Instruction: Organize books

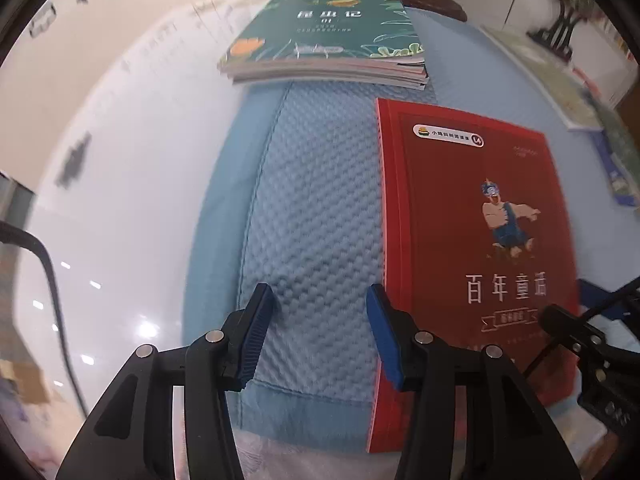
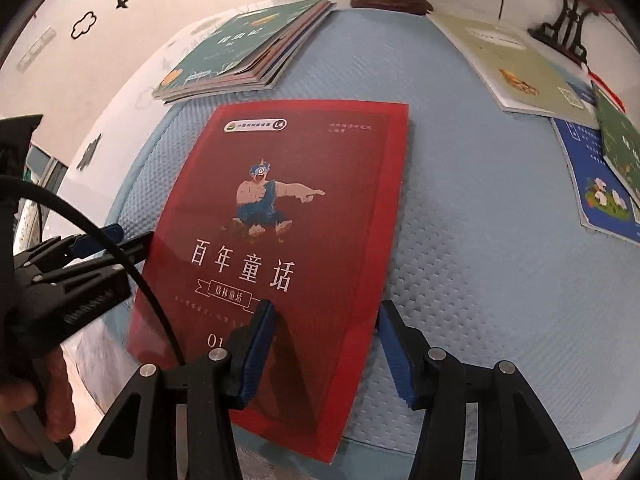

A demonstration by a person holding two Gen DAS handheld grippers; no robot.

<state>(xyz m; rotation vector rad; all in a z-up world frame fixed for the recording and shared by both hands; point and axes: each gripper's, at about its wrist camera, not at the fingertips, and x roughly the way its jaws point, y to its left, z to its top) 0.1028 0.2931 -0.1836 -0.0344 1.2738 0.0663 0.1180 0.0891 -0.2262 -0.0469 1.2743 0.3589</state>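
Left wrist view gives me my left tool released over the blue mat, nothing between its fingers; its right finger sits just beside the red book's spine edge. On the right wrist view my right tool is also released, straddling the red book's near right edge without pressing it. That book lies flat on the mat. A green-topped stack lies beyond it.
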